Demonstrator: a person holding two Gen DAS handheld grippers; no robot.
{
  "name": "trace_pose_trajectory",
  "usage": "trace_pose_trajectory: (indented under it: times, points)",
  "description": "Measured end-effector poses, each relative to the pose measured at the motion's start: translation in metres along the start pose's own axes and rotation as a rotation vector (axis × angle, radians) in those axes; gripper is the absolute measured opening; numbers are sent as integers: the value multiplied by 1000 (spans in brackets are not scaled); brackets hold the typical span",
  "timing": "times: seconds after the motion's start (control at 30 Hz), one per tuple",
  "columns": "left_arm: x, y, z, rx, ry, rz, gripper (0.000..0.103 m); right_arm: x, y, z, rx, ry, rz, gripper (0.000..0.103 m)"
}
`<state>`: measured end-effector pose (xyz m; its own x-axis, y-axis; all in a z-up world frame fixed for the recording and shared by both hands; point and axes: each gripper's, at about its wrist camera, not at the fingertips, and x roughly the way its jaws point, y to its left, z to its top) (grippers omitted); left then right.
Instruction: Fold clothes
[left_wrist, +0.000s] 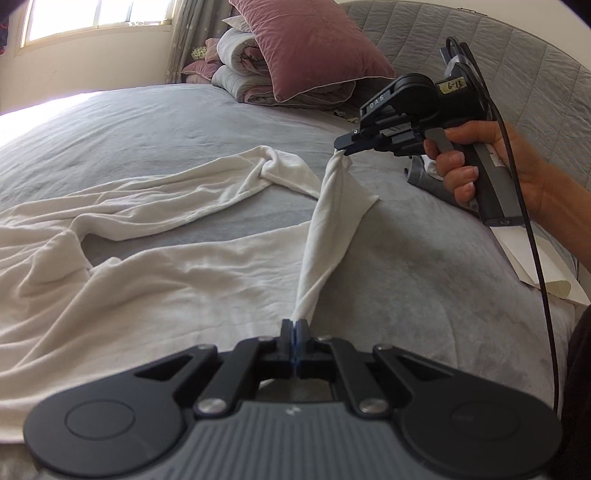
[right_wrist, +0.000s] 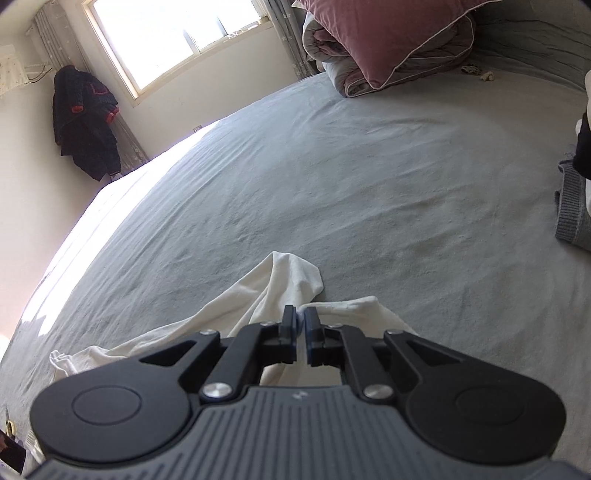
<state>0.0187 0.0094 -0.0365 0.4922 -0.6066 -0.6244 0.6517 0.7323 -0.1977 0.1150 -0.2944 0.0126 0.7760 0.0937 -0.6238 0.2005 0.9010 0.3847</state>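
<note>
A white garment (left_wrist: 166, 266) lies crumpled over the grey bed sheet (left_wrist: 147, 122). One edge of it rises in a taut strip (left_wrist: 332, 221) between both grippers. At the bottom of the left wrist view, my left gripper (left_wrist: 295, 326) is shut on the near end of that strip. My right gripper (left_wrist: 341, 147), held in a hand (left_wrist: 480, 170), pinches the far end, which hangs from its tips above the bed. In the right wrist view the right gripper (right_wrist: 301, 319) shows a narrow gap between its pads with white cloth (right_wrist: 288, 284) in and beyond it.
A pink pillow (left_wrist: 310, 48) leans on folded quilts (left_wrist: 240, 59) at the head of the bed, before a grey padded headboard (left_wrist: 498, 55). A grey knitted piece (right_wrist: 570, 206) lies at the right. White paper (left_wrist: 535, 266) sits at the bed's right edge. A dark coat (right_wrist: 85, 122) hangs by the window.
</note>
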Motion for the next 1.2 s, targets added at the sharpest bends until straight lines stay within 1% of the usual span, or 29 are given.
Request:
trace_pose_trajectory:
  times: [0.07, 0.1, 0.13, 0.2, 0.23, 0.27, 0.33, 0.4, 0.5, 0.6, 0.63, 0.67, 0.7, 0.73, 0.8, 0.93, 1.07, 1.13, 1.2]
  points:
    - [0, -1, 1, 6, 6, 2, 2, 1, 1, 0, -34, 14, -11, 13]
    - [-1, -1, 1, 11, 6, 3, 4, -1, -1, 0, -40, 14, -9, 13]
    - [-1, -2, 1, 15, 7, 3, 7, -4, -5, 1, -36, 16, -13, 14]
    - [-1, -3, 0, 21, 6, 8, 9, -8, -12, 0, -20, 24, -20, 15]
    - [-1, -3, 0, 23, 6, 12, 12, -10, -16, 0, -14, 27, -28, 17]
    - [0, -4, -1, 27, 5, 16, 13, -11, -20, -2, -11, 31, -44, 20]
    - [2, -6, -1, 39, 4, 25, 15, -12, -26, -6, -13, 35, -74, 43]
    - [3, -10, -1, 53, 4, 35, 15, -13, -31, -10, -21, 36, -102, 44]
    - [5, -13, 0, 59, -1, 45, 15, -7, -33, -17, -41, 46, -118, 44]
    - [8, -15, 0, 66, -13, 73, 15, 3, -33, -25, -78, 63, -149, 44]
    - [9, -16, -1, 69, -15, 79, 15, 7, -33, -29, -92, 71, -159, 36]
    - [11, -18, -2, 74, -15, 83, 15, 11, -33, -34, -106, 79, -168, 23]
    - [12, -19, -2, 81, -16, 88, 14, 11, -31, -37, -127, 72, -182, 6]
    - [13, -21, -2, 90, -19, 95, 9, 11, -30, -40, -147, 65, -195, 1]
    - [11, -24, -1, 101, -23, 90, 4, 4, -30, -38, -154, 64, -210, 0]
    - [4, -27, -1, 114, -36, 62, 3, -25, -36, -31, -163, 33, -267, 0]
    - [-3, -32, -3, 137, -43, 44, 3, -60, -50, -36, -151, 26, -309, 0]
    - [-5, -37, -5, 154, -46, 45, 3, -71, -60, -45, -133, 36, -308, 0]
    - [-6, -40, -6, 165, -51, 60, 3, -75, -68, -52, -99, 54, -266, 0]
